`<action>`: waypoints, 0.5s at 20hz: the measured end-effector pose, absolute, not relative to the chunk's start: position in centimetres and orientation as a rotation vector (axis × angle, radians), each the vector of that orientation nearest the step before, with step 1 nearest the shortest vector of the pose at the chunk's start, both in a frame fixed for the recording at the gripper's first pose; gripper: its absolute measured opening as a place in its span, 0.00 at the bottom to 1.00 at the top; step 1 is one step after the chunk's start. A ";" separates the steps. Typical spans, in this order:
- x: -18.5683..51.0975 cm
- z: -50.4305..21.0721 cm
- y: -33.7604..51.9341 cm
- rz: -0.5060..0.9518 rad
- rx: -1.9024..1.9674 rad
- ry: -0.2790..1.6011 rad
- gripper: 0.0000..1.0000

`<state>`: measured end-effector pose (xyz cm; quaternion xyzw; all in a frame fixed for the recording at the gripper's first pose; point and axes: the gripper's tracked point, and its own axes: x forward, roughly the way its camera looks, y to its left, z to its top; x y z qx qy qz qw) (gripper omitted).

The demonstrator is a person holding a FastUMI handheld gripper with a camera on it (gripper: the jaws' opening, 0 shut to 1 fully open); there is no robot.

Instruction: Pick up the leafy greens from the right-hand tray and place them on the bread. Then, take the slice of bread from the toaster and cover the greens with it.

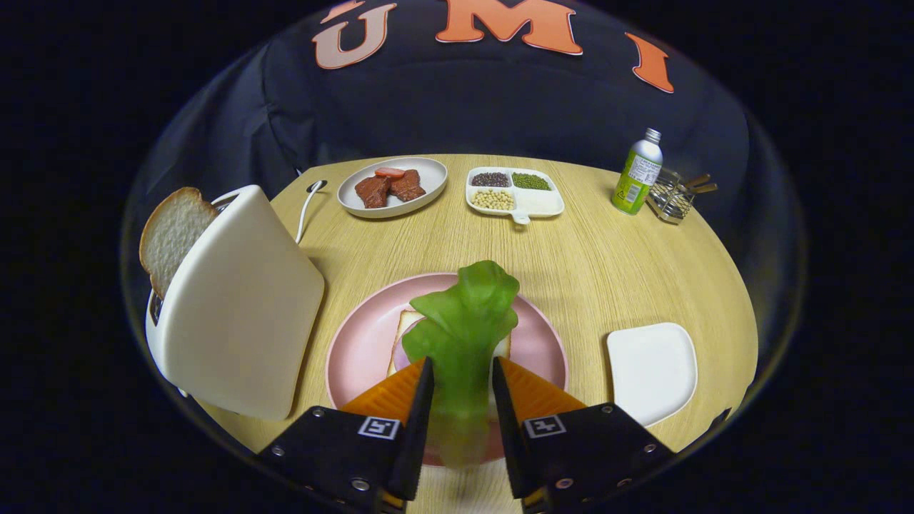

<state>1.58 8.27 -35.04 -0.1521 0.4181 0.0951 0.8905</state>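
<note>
The leafy greens point(464, 321) stand between my fingers, and my gripper point(462, 371) is shut on their stem. They hang over a slice of bread point(408, 323) lying on the pink plate point(360, 343), hiding most of that slice. To the left stands the white toaster point(239, 328) with a second bread slice point(171, 232) poking out of its top. The white square tray point(653, 371) lies bare to the right of the plate.
Beyond the plate sit a white oval dish with meat pieces point(391, 187) and a divided dish of beans point(514, 193). A green bottle point(638, 173) and a small wire rack point(675, 196) stand at the far right. The toaster's cord point(307, 207) runs along the table.
</note>
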 end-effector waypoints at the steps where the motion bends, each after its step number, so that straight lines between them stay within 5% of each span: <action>1: 1.6 -34.9 8.2 0.191 -0.321 0.867 0.55; 8: 2.1 -33.8 7.5 0.138 -0.336 0.846 0.98; 10: 2.0 -32.8 7.9 0.130 -0.334 0.835 0.98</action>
